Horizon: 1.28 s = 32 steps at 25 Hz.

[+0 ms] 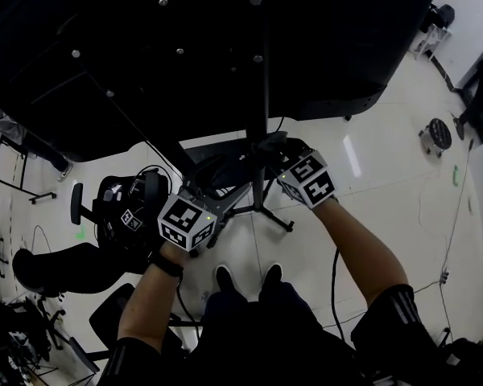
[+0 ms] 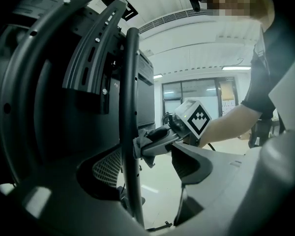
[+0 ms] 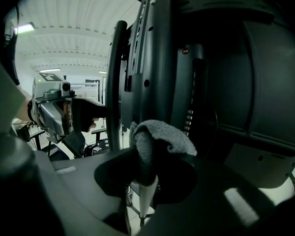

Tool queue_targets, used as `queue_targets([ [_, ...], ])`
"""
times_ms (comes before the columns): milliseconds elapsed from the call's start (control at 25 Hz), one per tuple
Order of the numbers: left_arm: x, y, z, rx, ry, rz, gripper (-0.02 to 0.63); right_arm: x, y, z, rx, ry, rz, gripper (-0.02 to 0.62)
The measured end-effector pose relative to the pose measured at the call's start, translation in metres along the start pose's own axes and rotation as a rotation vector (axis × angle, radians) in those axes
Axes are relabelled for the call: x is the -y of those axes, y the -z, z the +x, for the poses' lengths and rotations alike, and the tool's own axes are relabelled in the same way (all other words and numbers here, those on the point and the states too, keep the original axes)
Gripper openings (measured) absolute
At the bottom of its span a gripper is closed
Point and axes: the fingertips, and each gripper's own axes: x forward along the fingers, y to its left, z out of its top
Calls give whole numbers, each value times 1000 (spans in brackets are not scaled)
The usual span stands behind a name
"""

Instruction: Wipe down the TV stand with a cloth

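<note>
A glossy pale floor (image 1: pixel 386 183) runs under a white ribbed ceiling with strip lights; at least two black office chairs (image 1: pixel 56 268) stand off to the left.

One large black TV (image 1: pixel 185 39) fills the top of the head view, back side showing, smooth and matte, with six pale bolt heads dotted across it. Under it is one TV stand (image 1: pixel 266 211) of dark metal, with splayed legs on the floor and a perforated bracket rising behind the screen. One thin round black pole (image 2: pixel 131 107) of that stand runs upright beside the bracket.

Two grippers meet at this pole, each carrying a white cube with square black markers. The left gripper (image 2: pixel 147 181) has its jaws spread apart, with the pole standing in the gap between them, not pinched. The right gripper (image 2: pixel 152 140) comes in from the other side, its jaws clenched on one cloth (image 3: pixel 160 139).

The cloth is grey, nubby terry, bunched into a rounded fold that sticks out past the jaw tips. It presses against the pole, at about mid-height below the TV's lower edge.
</note>
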Motion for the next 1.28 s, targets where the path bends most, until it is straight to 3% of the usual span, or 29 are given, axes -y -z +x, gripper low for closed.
queue_targets([
  [280,-8,62,12,-41,6,-20,341,-10,65,33,-76,-18,82,91],
  [480,-7,110,25,-73,10,-66,341,-14,103,51,-67,-11,155,90],
  [1280,-22,270,47,-198,-38,-190,341,-31,261,129,-232,-43,174,90],
])
